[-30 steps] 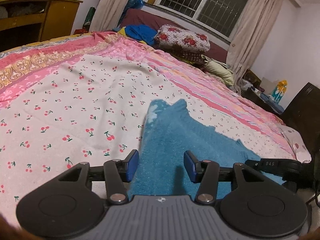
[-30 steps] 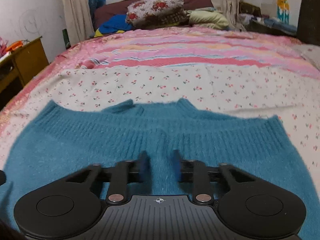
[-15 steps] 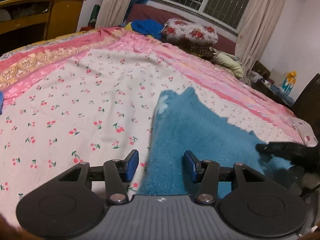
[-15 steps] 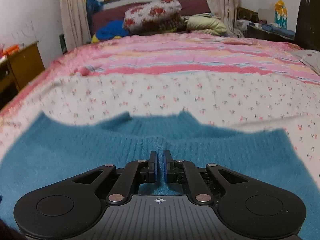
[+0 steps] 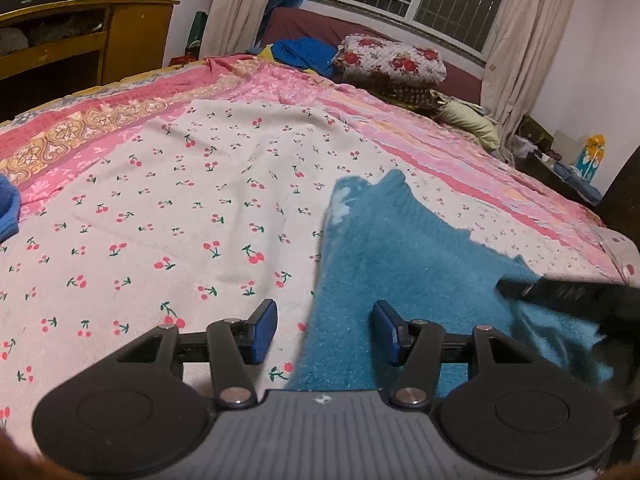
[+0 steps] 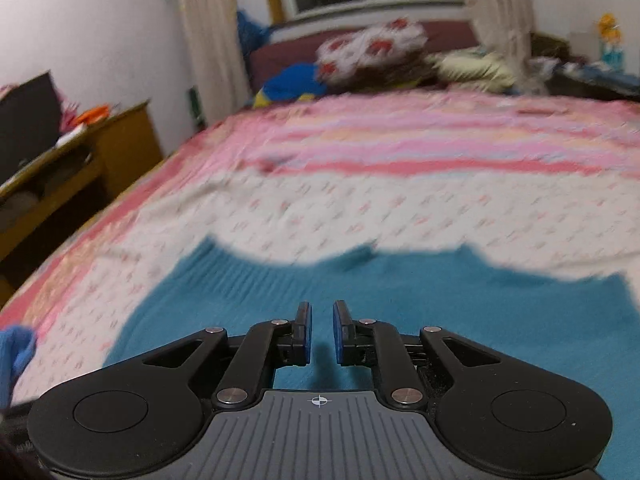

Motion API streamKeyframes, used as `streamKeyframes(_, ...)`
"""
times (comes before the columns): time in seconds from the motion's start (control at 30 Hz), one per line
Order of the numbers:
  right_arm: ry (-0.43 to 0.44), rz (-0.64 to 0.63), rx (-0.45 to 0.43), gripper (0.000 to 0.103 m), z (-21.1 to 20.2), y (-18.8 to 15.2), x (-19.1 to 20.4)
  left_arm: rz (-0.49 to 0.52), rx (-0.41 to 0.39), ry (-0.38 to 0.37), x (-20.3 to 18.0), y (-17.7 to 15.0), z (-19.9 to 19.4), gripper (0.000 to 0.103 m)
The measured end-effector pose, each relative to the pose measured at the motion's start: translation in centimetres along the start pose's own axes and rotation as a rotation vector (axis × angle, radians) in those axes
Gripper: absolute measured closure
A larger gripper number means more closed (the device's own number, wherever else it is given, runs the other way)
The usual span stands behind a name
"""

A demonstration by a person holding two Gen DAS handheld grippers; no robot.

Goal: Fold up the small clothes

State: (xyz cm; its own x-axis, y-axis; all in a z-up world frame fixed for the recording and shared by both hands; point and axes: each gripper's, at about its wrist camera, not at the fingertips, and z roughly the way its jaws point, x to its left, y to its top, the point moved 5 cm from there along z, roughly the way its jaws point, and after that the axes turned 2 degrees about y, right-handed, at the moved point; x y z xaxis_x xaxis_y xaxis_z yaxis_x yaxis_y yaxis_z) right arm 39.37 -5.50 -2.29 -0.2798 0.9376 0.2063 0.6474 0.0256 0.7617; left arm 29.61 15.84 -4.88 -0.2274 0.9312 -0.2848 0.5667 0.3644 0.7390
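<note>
A fluffy teal sweater lies spread on the cherry-print bedsheet. My left gripper hovers low over its left edge. Its jaws are opening, and the edge lies between the blue pads without being pressed. My right gripper is over the sweater near its front edge. Its pads stand only a narrow gap apart, with teal fabric in that gap. In the left wrist view the right gripper comes in from the right, and the fabric under it looks blurred and pulled up.
Pillows and bedding are piled at the far end under the window. A wooden desk stands to the left of the bed. Another blue cloth lies at the left edge. Dark furniture stands at the right.
The right gripper's jaws went from apart to nearly together on the sweater, and its view swung and blurred. The left jaws widened a little. The sweater's right part now looks disturbed.
</note>
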Motion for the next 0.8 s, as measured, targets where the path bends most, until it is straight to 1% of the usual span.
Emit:
streamKeyframes(0.07, -0.017, 0.012, 0.048, 0.092, 1.5, -1.0, -0.5, -0.003, 0.004, -0.001, 0.1, -0.1, 0.1, 0.042)
streamKeyframes(0.13, -0.011, 0.026, 0.033, 0.093, 1.3, -1.0, -0.9, -0.01, 0.004, -0.005, 0.2, 0.0, 0.2, 0.042)
streamKeyframes(0.17, -0.019, 0.034, 0.023, 0.092, 0.8, -0.8, -1.0, -0.013, 0.004, -0.008, 0.3, 0.0, 0.1, 0.042)
streamKeyframes(0.2, -0.024, 0.038, 0.006, 0.089, 0.1, -0.6, -1.2, -0.013, 0.003, -0.01, 0.3, 0.0, 0.2, 0.042)
streamKeyframes(0.27, -0.022, 0.061, -0.032, 0.089, -1.7, -0.5, -1.9, -0.007, 0.003, -0.01, 0.3, 0.0, 0.2, 0.042)
streamKeyframes(0.33, -0.018, 0.087, -0.06, 0.089, -4.0, -1.1, -3.0, -0.001, 0.004, -0.011, 0.3, 0.0, 0.2, 0.042)
streamKeyframes(0.4, -0.05, 0.086, -0.08, 0.089, -6.2, -1.9, -4.5, -0.01, 0.006, -0.013, 0.3, 0.0, 0.2, 0.042)
streamKeyframes(0.47, -0.113, 0.094, -0.112, 0.089, -8.7, -3.2, -6.5, -0.011, 0.006, -0.014, 0.3, 0.0, 0.2, 0.042)
streamKeyframes(0.53, -0.179, 0.121, -0.126, 0.089, -10.6, -4.8, -8.9, -0.011, 0.007, -0.011, 0.2, -0.1, 0.3, 0.042)
streamKeyframes(0.57, -0.211, 0.144, -0.117, 0.089, -11.1, -5.7, -10.1, -0.009, 0.008, -0.008, 0.2, -0.1, 0.4, 0.042)
streamKeyframes(0.6, -0.233, 0.179, -0.088, 0.089, -11.2, -6.6, -11.6, -0.007, 0.009, -0.005, 0.2, -0.2, 0.4, 0.04)
streamKeyframes(0.63, -0.245, 0.218, -0.063, 0.094, -11.1, -7.3, -12.7, -0.005, 0.01, -0.001, 0.3, -0.3, 0.5, 0.039)
streamKeyframes(0.7, -0.22, 0.295, -0.055, 0.096, -11.4, -7.8, -14.1, -0.005, 0.007, 0.006, 0.3, -0.3, 0.5, 0.038)
streamKeyframes(0.73, -0.216, 0.311, -0.07, 0.094, -12.0, -7.6, -14.3, -0.006, 0.005, 0.008, 0.3, -0.3, 0.4, 0.038)
streamKeyframes(0.8, -0.227, 0.295, -0.117, 0.089, -13.1, -7.0, -14.1, -0.009, -0.004, 0.016, 0.2, -0.3, 0.2, 0.038)
